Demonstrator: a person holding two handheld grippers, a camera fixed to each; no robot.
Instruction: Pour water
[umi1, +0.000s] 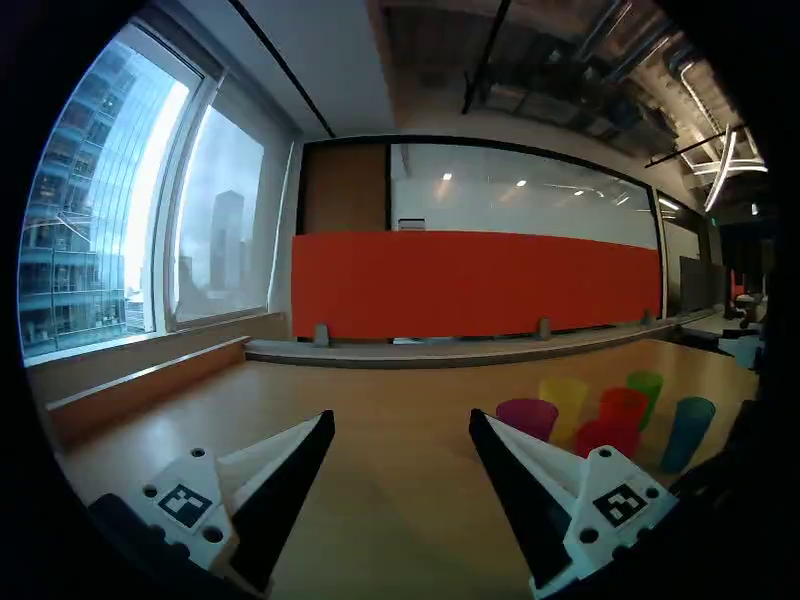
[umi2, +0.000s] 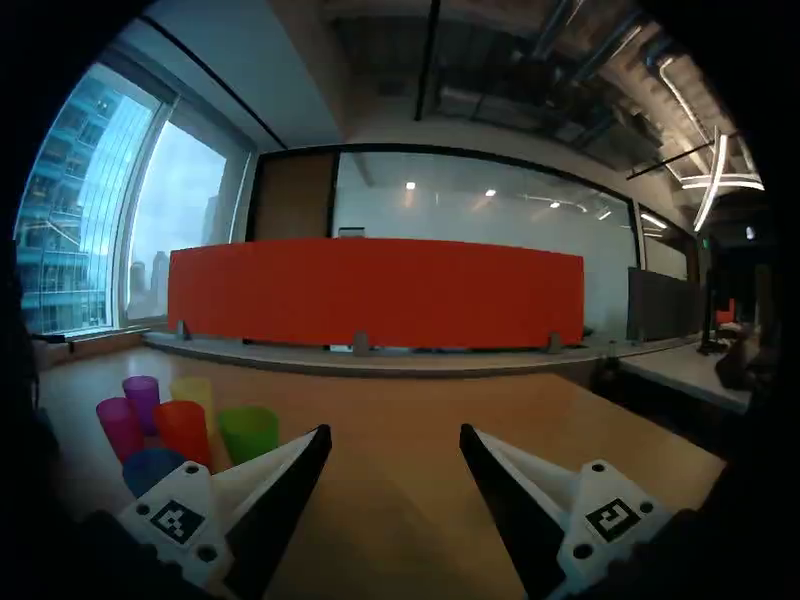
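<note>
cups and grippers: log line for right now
left gripper open, empty | right gripper open, empty | cups grouped on table, untouched | pour not started

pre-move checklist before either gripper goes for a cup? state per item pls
1. Left gripper open and empty: ok.
2. Right gripper open and empty: ok.
3. Cups upright on the table: ok.
4. Which cup holds water: cannot tell, the insides are hidden at this angle.
5. Finger room around a single cup: not ok, they stand bunched together. The green cup at the cluster's edge looks the easiest to reach.
</note>
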